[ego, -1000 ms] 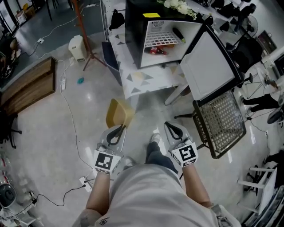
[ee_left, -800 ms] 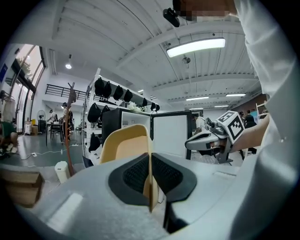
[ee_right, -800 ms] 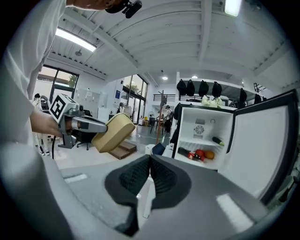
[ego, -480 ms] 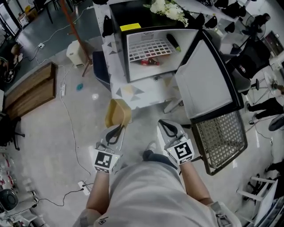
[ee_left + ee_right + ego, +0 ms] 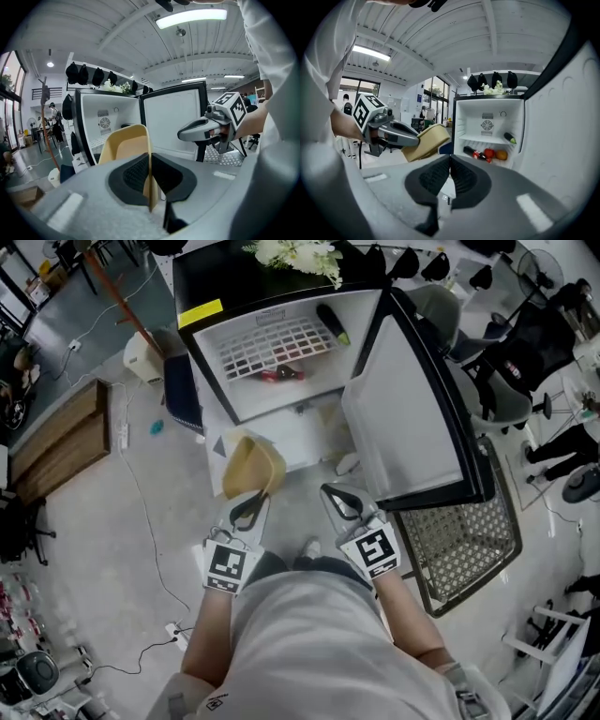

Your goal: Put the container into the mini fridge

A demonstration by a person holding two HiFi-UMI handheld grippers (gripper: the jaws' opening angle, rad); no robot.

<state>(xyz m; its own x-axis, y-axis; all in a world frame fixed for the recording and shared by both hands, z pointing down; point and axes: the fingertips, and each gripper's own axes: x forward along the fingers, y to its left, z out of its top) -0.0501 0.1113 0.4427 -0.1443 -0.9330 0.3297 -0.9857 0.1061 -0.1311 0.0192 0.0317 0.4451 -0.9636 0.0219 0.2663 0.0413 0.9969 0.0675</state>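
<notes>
Both grippers and the person have closed on the mini fridge (image 5: 225, 277) since the earlier frame; its open front now lies just ahead of them instead of well apart.

Left gripper (image 5: 251, 507): jaws nearly together, pinching one thin wall of the tan container (image 5: 251, 465). The container sticks out forward of the jaws, mouth turned up and toward the person, near the fridge's lower front edge but not yet inside.

Right gripper (image 5: 339, 502): jaws together with nothing between them, level with the left one and beside the open door (image 5: 403, 409).

Bearing for the coming move, as judged: the opening lies ahead and slightly right of the container. The left hand is both carrier and nearer. The wire shelf (image 5: 277, 338) looks bare; the space below holds a bottle (image 5: 474, 153) and fruit.
</notes>
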